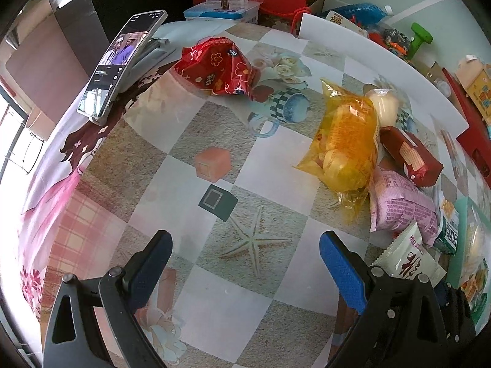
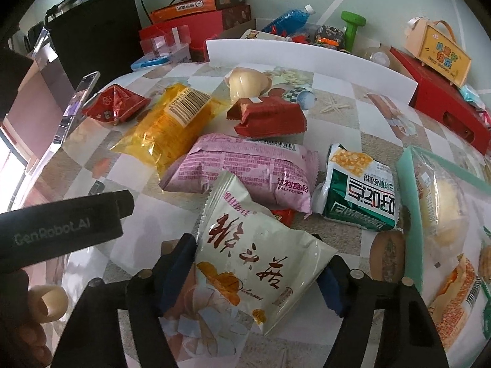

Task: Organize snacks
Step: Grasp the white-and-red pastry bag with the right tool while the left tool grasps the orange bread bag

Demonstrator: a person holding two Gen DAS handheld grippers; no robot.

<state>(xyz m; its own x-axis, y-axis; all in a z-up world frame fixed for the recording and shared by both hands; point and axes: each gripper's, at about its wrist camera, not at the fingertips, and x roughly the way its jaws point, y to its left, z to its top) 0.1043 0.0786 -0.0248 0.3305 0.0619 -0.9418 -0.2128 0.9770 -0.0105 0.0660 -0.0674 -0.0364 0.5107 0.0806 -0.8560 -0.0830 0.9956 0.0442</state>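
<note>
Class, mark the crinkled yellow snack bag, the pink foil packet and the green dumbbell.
Crinkled yellow snack bag (image 1: 346, 141): left wrist view, bag's middle.
Pink foil packet (image 2: 242, 168): right wrist view, printed back.
Green dumbbell (image 2: 351, 29): right wrist view, handle.

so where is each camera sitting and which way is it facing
Left wrist: rides the left hand-held gripper, tilted down at the patterned tablecloth; its open jaws show, nothing between them.
Right wrist: rides the right hand-held gripper, tilted down; its jaws press a cream flower-print snack packet; a hand holding the left one shows.
Shared: crinkly yellow snack bag, pink snack packet.
</note>
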